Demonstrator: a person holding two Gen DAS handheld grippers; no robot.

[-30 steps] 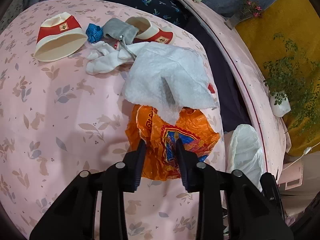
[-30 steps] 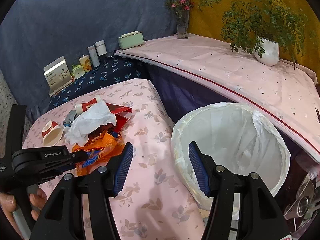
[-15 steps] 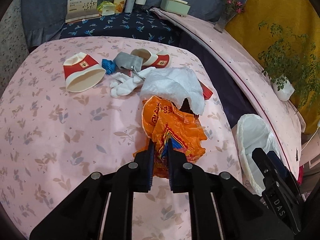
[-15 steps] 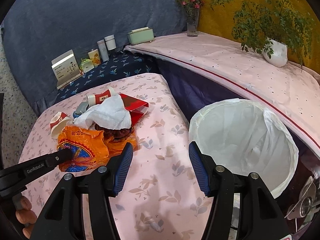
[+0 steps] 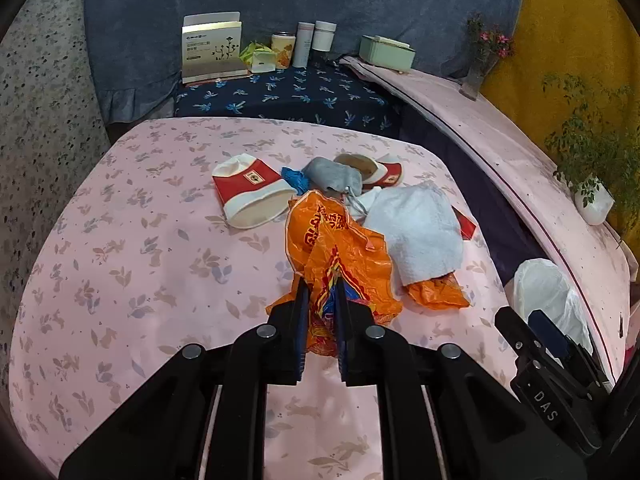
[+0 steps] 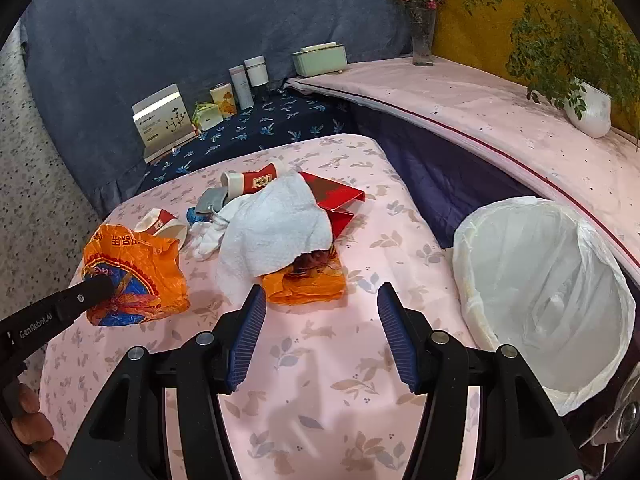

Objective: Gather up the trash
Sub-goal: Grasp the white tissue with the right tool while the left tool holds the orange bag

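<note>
My left gripper (image 5: 322, 280) is shut on an orange plastic bag (image 5: 332, 248), which hangs lifted above the pink table (image 5: 120, 280). In the right wrist view that same bag (image 6: 136, 272) is at the left, pinched by the left gripper (image 6: 106, 286). A white towel (image 6: 272, 232) lies over a red carton (image 6: 336, 200) and a second orange wrapper (image 6: 308, 286). My right gripper (image 6: 320, 308) is open above the table, with nothing between its fingers, just in front of that wrapper. The bin with a white liner (image 6: 544, 292) stands at the right.
Two red-and-white paper cups (image 5: 250, 192) (image 5: 374, 168), a grey pouch (image 5: 332, 174), a blue scrap (image 5: 294, 178) and white socks (image 6: 206, 240) lie behind the pile. Boxes and bottles (image 5: 304, 44) line the back shelf. A potted plant (image 6: 590, 108) sits on the long side table.
The left gripper closed on the orange bag and lifted it up and away from the pile, uncovering a second orange wrapper under the towel. The right gripper drifted toward the pile, still open.
</note>
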